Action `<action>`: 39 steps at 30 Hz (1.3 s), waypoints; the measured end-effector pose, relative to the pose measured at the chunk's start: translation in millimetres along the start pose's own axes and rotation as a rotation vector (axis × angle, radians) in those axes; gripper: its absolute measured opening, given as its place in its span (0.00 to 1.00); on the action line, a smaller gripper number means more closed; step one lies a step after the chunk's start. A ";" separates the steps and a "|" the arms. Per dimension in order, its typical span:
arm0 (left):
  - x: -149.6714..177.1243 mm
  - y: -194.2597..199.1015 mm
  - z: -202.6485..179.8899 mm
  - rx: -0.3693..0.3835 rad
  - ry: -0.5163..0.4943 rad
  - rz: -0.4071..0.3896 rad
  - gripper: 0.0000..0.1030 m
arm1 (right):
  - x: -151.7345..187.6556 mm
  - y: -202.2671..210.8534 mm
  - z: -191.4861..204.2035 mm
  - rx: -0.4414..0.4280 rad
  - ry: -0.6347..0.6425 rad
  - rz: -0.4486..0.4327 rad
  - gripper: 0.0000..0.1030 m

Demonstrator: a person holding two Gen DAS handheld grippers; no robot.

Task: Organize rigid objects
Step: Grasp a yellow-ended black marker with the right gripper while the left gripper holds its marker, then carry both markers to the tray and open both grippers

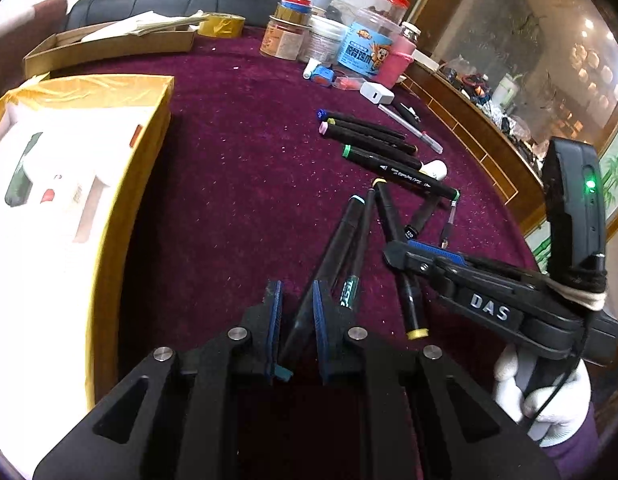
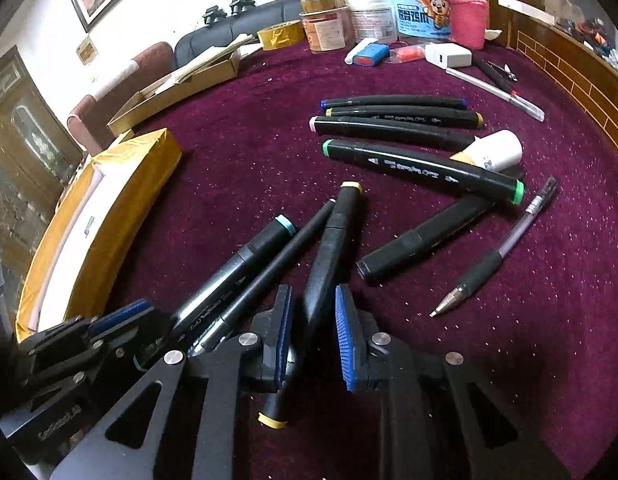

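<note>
The left black two-finger gripper with blue ribbed pads is sitting low over the surface, its jaws standing a little apart with a slim dark stick running up between them; whether the pads are pressing it, the view is not telling. The right black gripper with blue-padded fingers is reaching in from the right side, its jaws parted around a thick dark barrel with gaps showing on both sides. In the left wrist view that right gripper is angling inward, and a white-gloved hand is wrapping its handle from below, fingers curling round it.
</note>
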State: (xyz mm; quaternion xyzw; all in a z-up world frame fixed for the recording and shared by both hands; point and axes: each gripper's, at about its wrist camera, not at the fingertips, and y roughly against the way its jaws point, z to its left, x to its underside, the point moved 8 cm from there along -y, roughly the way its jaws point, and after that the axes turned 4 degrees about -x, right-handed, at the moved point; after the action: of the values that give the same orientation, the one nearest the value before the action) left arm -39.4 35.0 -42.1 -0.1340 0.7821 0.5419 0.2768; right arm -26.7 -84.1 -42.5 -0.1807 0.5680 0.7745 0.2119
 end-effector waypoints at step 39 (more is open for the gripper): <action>-37.1 96.5 50.0 0.202 0.162 -0.146 0.12 | -23.2 48.0 46.9 -0.341 -0.046 -0.041 0.13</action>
State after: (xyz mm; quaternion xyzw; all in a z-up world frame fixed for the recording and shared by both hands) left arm -44.2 114.2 41.0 -0.2053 0.8406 0.4265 0.2633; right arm -34.5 -54.8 21.7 -0.2079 0.4194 0.8591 0.2070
